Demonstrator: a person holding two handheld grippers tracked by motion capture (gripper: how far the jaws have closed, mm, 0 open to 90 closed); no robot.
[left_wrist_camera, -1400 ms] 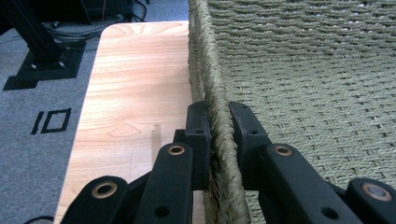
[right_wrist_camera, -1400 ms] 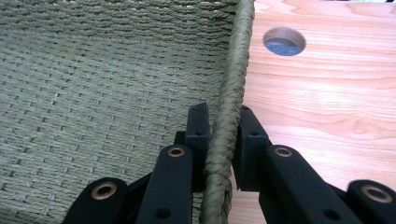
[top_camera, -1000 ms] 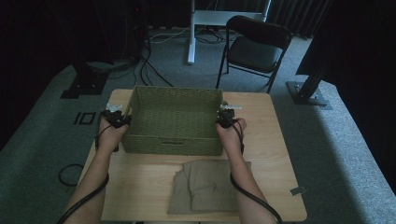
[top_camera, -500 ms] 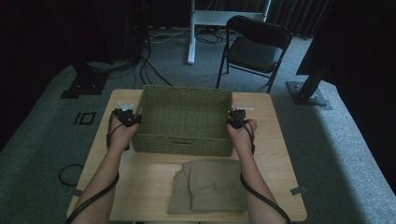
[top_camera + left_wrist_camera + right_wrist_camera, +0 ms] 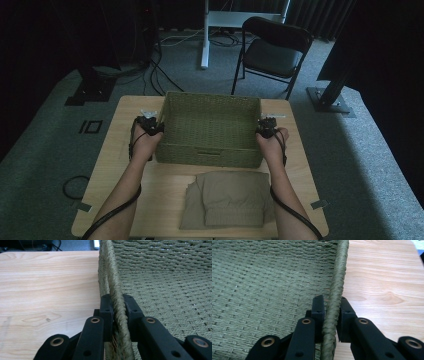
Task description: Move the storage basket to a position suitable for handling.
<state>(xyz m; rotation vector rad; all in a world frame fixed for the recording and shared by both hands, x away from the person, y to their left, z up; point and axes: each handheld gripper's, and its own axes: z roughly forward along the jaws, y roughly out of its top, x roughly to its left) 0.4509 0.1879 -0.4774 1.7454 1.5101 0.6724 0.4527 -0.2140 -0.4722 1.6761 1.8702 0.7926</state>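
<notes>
With both the left gripper (image 5: 117, 315) and the right gripper (image 5: 331, 315) pinching its side rims, the basket (image 5: 210, 127) had shifted right and farther on the worktop (image 5: 125, 165), leaving room before the folded cloth (image 5: 227, 200).

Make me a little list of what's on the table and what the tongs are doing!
basket: green woven basket, empty, on the table
left tongs: shut on the basket's left rim
right tongs: shut on the basket's right rim
cloth: folded cloth on the table, in front of the basket, untouched
behind table: black chair
</notes>
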